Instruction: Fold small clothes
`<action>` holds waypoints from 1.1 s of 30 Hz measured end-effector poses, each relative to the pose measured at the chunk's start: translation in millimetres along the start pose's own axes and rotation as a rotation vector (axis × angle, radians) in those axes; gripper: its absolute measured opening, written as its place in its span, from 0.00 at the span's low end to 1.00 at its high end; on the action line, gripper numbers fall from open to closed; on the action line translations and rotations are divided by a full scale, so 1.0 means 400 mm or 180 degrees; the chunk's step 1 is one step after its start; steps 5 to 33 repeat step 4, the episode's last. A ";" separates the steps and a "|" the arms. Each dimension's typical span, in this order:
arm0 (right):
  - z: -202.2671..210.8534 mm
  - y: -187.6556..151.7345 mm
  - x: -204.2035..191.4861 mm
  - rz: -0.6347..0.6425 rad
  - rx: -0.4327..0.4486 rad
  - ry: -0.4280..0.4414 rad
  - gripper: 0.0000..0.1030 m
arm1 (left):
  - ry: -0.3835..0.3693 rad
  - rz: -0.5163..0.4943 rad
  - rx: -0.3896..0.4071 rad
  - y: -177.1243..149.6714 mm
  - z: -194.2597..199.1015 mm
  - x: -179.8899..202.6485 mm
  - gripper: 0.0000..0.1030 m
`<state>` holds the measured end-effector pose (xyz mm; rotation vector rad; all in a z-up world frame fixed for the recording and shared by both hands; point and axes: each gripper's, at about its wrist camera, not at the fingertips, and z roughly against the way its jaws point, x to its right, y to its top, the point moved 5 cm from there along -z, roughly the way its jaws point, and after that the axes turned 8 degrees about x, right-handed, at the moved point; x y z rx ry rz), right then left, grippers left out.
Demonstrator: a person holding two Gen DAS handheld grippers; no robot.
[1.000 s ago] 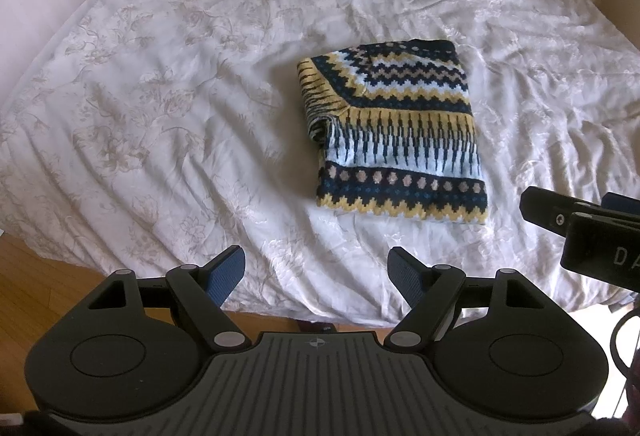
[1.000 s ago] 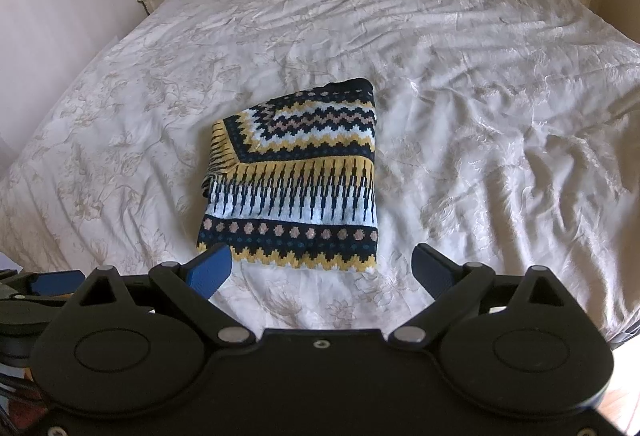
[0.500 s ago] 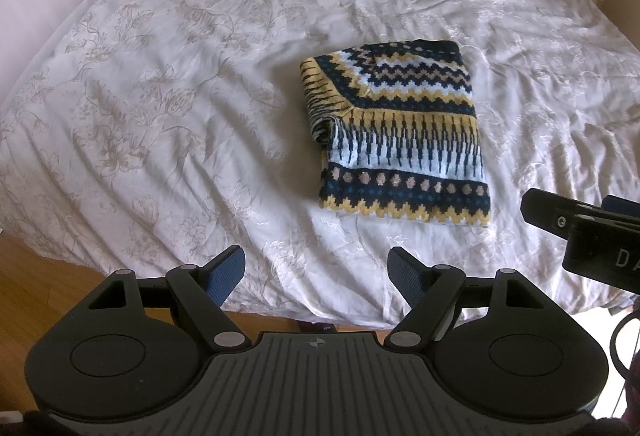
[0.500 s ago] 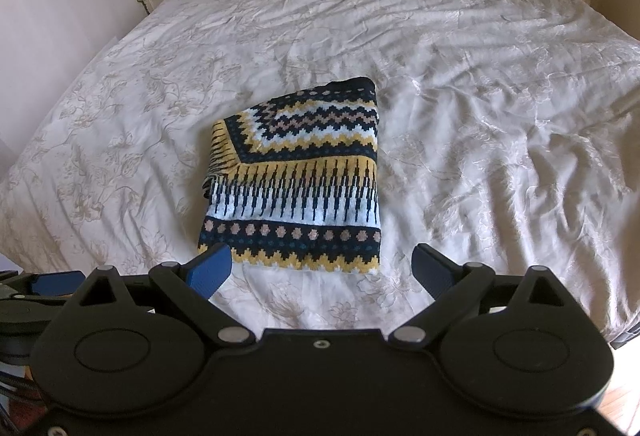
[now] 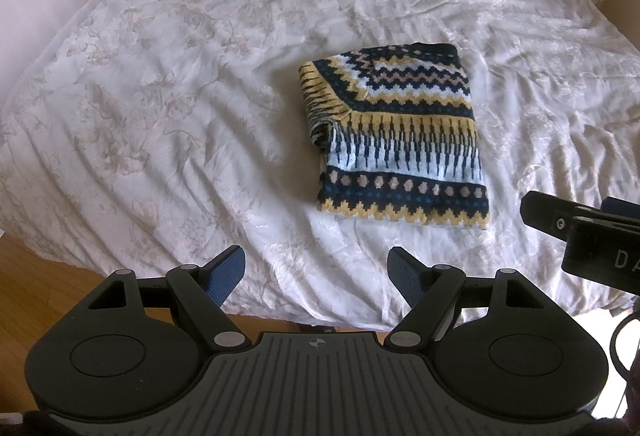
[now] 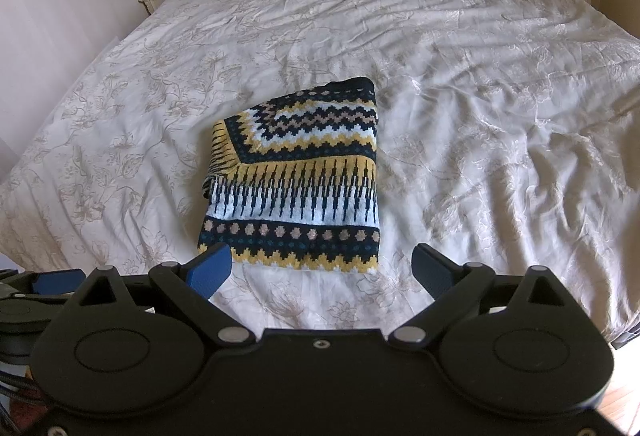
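While folded sweater [image 5: 396,140] lies on bed [image 5: 160,96], grippers empty.

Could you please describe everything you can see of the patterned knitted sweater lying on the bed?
The navy, yellow, pale blue and beige patterned knitted sweater is folded into a compact, roughly rectangular stack. Zigzag bands, vertical dashes and a row of dots run across it; its left side shows a rounded, slightly bulging fold. It lies flat on the wrinkled white floral bedspread, near the foot edge. Only the bedspread touches it.
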<state>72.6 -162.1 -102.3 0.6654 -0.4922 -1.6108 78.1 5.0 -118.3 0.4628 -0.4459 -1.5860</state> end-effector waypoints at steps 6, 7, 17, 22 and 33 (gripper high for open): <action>0.001 0.001 0.003 0.0007 0.0002 0.0004 0.94 | -0.0019 -0.0016 0.0010 -0.001 0.004 0.005 0.75; 0.001 0.001 0.003 0.0007 0.0002 0.0004 0.94 | -0.0019 -0.0016 0.0010 -0.001 0.004 0.005 0.75; 0.001 0.001 0.003 0.0007 0.0002 0.0004 0.94 | -0.0019 -0.0016 0.0010 -0.001 0.004 0.005 0.75; 0.001 0.001 0.003 0.0007 0.0002 0.0004 0.94 | -0.0019 -0.0016 0.0010 -0.001 0.004 0.005 0.75; 0.001 0.001 0.003 0.0007 0.0002 0.0004 0.94 | -0.0019 -0.0016 0.0010 -0.001 0.004 0.005 0.75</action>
